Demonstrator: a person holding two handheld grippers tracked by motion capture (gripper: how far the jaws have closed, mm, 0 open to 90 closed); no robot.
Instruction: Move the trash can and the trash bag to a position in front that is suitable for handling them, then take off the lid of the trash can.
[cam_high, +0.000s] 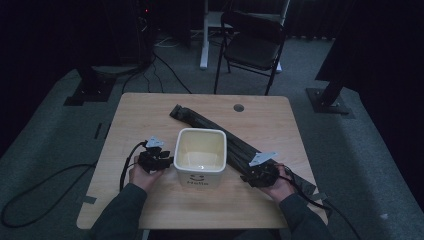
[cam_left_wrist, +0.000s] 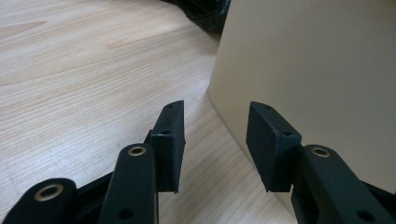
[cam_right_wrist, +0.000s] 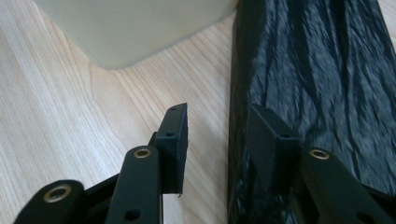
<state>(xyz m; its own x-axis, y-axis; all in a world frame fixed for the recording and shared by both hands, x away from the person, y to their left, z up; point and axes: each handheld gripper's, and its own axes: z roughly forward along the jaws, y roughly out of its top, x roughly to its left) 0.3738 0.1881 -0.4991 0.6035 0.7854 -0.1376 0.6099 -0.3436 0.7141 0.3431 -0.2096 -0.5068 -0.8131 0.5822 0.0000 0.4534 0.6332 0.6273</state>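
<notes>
The white bin (cam_high: 201, 156) stands upright on the counter (cam_high: 140, 112), open mouth up, and serves as the landmark here. Behind it and off to its right a long folded black plastic bag (cam_high: 210, 127) lies flat in a slanting strip, its far end beyond the bin's back left corner and its near end running under the right hand.

The left hand-held gripper (cam_high: 167, 161) sits just beside the bin's left wall with its jaws spread and nothing between them; in the left gripper view the pale wall (cam_left_wrist: 317, 70) stands close by the right pad, though whether the pad touches it is hard to tell from this angle. The right hand-held gripper (cam_high: 248, 172) is just right of the bin, jaws also apart and gripping nothing; in the right gripper view one pad sits over the bag's (cam_right_wrist: 317, 70) edge and the other over bare wood.

The bag looks thin, limp and slick, with creases that should give the pads some purchase. It will likely sag and unfold once lifted, so a pinch on the folded edge nearest the bin, catching all layers, seems best. The bin looks rigid and light, so it may slide if nudged; steadying its rim or wall on the left side would help.
</notes>
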